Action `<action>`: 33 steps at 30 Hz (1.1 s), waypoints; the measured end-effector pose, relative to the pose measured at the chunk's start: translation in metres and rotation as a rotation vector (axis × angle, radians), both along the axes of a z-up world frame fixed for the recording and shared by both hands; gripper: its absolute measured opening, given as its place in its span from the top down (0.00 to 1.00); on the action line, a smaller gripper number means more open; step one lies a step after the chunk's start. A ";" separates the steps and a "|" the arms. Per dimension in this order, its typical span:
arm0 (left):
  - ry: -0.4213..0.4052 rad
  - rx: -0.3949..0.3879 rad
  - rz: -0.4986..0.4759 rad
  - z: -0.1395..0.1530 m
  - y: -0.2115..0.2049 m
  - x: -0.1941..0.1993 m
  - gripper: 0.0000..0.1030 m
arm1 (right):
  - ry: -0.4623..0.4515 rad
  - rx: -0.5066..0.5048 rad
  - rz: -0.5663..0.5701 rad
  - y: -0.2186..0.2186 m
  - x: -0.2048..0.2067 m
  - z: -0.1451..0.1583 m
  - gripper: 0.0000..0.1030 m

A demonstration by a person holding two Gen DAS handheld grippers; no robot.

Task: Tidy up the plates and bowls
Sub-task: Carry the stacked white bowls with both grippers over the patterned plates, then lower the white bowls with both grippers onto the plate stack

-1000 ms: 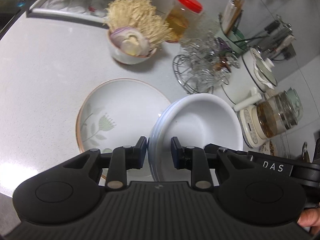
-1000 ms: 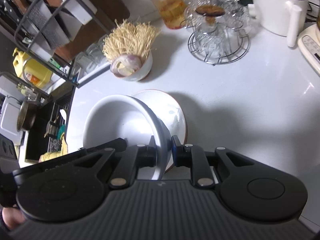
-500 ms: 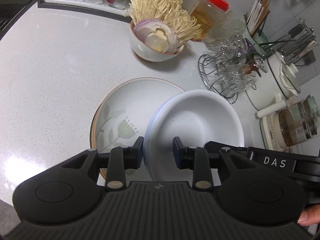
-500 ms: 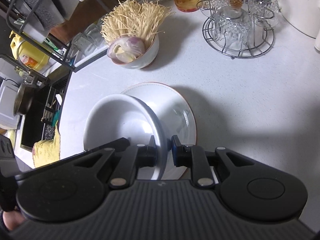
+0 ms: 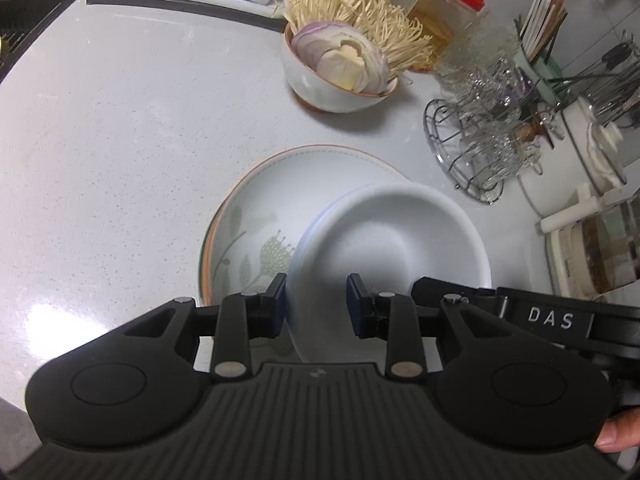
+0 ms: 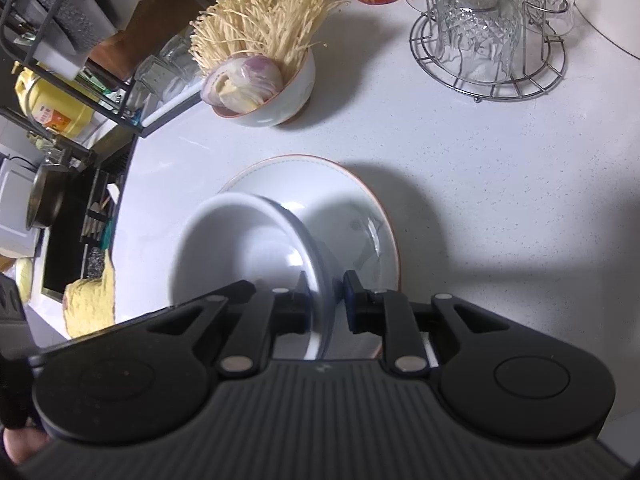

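Both grippers hold a plain white bowl (image 5: 392, 240) by opposite sides of its rim, above a flower-patterned plate (image 5: 272, 216) with an orange rim on the white counter. My left gripper (image 5: 316, 300) is shut on the bowl's near rim. My right gripper (image 6: 326, 300) is shut on the bowl's rim (image 6: 240, 248) on the other side, with the plate (image 6: 360, 208) beyond. The bowl hangs tilted over the plate's right part. Whether the bowl touches the plate is hidden.
A bowl of enoki mushrooms and onion (image 5: 340, 64) stands behind the plate. A wire rack of glass cups (image 5: 480, 144), a red-lidded jar (image 5: 444, 20), a chopstick holder and kettles (image 5: 592, 248) crowd the right. A sink and shelf rack (image 6: 60, 40) lie left.
Both grippers have carried the white bowl further over the patterned plate and lower toward the counter. The grips on the rim are unchanged.
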State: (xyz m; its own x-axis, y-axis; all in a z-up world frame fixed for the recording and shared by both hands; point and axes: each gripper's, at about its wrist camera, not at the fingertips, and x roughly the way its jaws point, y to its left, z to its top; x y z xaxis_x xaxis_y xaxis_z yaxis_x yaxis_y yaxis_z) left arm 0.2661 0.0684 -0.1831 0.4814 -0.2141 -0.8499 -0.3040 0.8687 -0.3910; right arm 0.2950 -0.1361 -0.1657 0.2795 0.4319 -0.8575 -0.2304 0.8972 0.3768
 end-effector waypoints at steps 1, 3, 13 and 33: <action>0.003 -0.001 0.002 0.001 0.001 0.000 0.54 | -0.006 -0.006 -0.002 0.001 0.000 0.001 0.74; -0.008 0.008 -0.005 0.005 0.004 -0.003 0.51 | -0.031 -0.026 0.019 0.004 -0.002 0.005 0.72; -0.071 0.012 -0.055 0.044 0.016 -0.019 0.51 | -0.153 -0.045 -0.021 0.005 -0.024 0.043 0.72; -0.358 0.192 -0.069 0.186 -0.022 -0.104 0.51 | -0.532 0.097 -0.008 -0.042 -0.125 0.161 0.72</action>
State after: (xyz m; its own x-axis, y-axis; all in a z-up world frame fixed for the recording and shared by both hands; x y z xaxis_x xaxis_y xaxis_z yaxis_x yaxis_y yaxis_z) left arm 0.1618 0.0462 0.0025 0.7440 -0.1097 -0.6591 -0.1167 0.9499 -0.2899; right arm 0.1698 -0.1783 -0.0048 0.6676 0.4985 -0.5531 -0.4055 0.8664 0.2914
